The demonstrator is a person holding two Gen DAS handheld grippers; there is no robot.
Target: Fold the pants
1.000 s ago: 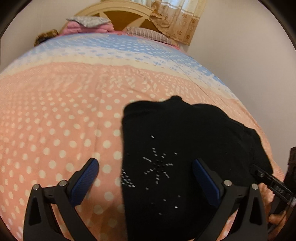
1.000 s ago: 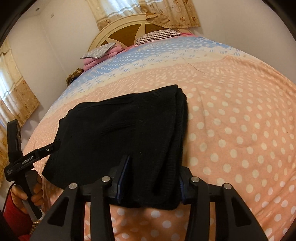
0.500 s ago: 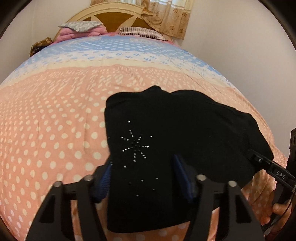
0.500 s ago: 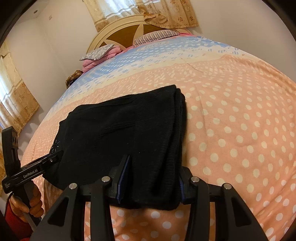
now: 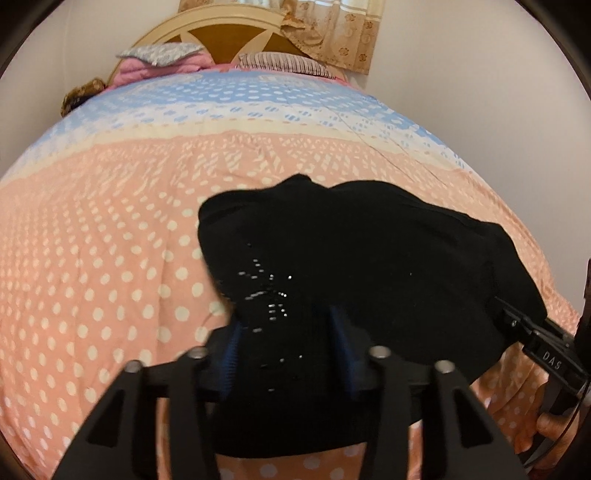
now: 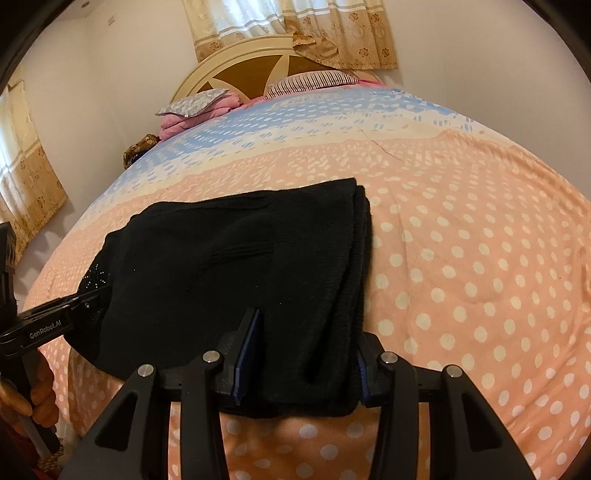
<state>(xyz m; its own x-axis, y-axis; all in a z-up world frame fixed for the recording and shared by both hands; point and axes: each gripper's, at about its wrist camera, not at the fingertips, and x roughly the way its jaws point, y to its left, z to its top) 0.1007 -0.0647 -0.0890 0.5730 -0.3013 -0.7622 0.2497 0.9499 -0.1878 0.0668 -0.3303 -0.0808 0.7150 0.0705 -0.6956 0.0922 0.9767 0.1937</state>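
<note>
- Left wrist view: left tongs (image 5: 286, 345) sit low centre, blue pads (image 5: 231, 354) either side of a bunched end of the black pants (image 5: 369, 266); cloth fills the gap btwn them. Jaws are opening a little at this moment, w/ fabric between them and pads appear to press it, though the right pad is mostly buried in black cloth, so contact there is hard to judge.
- Rhinestone starburst (image 5: 271, 295) on the pants just above left tongs.
- Pants lie folded on the bed (image 5: 110, 240), near its front edge, on the peach polka-dot cover.
- Right wrist view: right tongs (image 6: 303, 362) clamped on the near right end of the pants (image 6: 240, 266), stacked fold edges running along the right side; pads tight against the cloth on both sides.
- Same view, far left: left tongs (image 6: 96, 295) reach the opp. end of the pants; hand (image 6: 26, 398) on the handle below.
- Back of room: headboard (image 6: 258, 70), pillows (image 6: 207, 103), curtains (image 6: 295, 29).
</note>
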